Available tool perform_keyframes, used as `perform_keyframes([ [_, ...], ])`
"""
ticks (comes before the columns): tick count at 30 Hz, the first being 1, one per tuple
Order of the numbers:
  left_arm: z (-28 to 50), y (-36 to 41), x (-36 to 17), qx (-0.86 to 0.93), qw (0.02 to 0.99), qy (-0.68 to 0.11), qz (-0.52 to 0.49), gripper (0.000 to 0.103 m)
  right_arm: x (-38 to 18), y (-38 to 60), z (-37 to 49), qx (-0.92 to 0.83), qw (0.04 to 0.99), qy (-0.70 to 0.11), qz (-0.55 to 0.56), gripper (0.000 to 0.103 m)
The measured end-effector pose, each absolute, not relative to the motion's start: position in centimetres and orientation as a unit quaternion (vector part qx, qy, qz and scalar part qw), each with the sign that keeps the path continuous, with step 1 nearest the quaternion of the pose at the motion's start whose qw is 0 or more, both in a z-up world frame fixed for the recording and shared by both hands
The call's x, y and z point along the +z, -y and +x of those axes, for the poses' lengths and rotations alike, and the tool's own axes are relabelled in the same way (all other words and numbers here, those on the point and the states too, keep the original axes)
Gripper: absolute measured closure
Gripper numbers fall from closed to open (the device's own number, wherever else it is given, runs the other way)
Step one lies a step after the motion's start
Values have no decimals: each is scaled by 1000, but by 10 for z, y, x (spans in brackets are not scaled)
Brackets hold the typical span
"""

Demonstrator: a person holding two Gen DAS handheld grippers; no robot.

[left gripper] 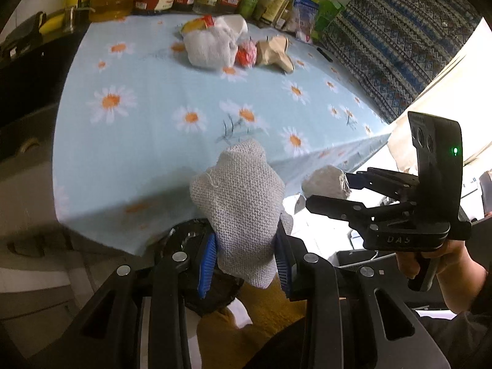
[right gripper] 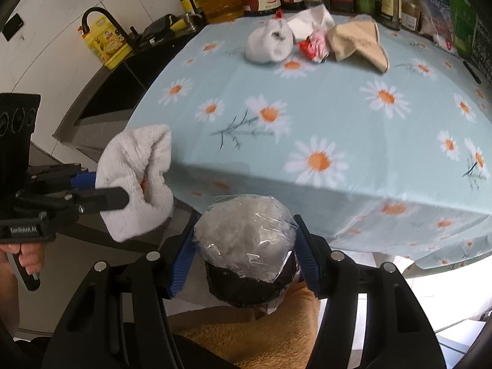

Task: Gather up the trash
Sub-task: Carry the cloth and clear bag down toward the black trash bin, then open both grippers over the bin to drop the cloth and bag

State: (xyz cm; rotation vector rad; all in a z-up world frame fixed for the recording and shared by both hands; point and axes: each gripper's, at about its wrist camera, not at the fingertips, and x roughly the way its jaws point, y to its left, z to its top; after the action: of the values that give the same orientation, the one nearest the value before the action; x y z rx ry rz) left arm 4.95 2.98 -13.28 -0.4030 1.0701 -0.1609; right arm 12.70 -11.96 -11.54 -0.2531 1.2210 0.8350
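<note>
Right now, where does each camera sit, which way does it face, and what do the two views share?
Left wrist: rides the left tool, looking down past its held white knitted cloth at the daisy-print tablecloth; the person's right hand shows.
Right wrist: rides the right tool, gripping a clear plastic-wrapped white wad above a black bin; the left hand shows.
Shared: the tablecloth, the far crumpled brown paper, and each other's tool.
</note>
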Motion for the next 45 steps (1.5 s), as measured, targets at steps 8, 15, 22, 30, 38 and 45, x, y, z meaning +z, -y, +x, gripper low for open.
perform_keyframes([
  [8,31,-28,-178,-74,810,-532,-236,71,-142,116,111,376,712,-581,-114,43],
  [15,21,-32,-209,-65,787,-553,-266,71,-164,113,106,371,697,-603,-114,43],
  [22,15,-37,-235,-58,766,-574,-283,71,-177,107,105,371,687,-615,-112,43],
  [30,21,-33,-244,-55,756,-592,-275,70,-183,108,109,371,680,-623,-108,42],
  [38,24,-30,-246,-44,750,-600,-275,45,-186,116,114,367,677,-631,-91,27],
  [45,25,-35,-243,-37,749,-599,-280,45,-183,123,115,366,682,-628,-84,27],
])
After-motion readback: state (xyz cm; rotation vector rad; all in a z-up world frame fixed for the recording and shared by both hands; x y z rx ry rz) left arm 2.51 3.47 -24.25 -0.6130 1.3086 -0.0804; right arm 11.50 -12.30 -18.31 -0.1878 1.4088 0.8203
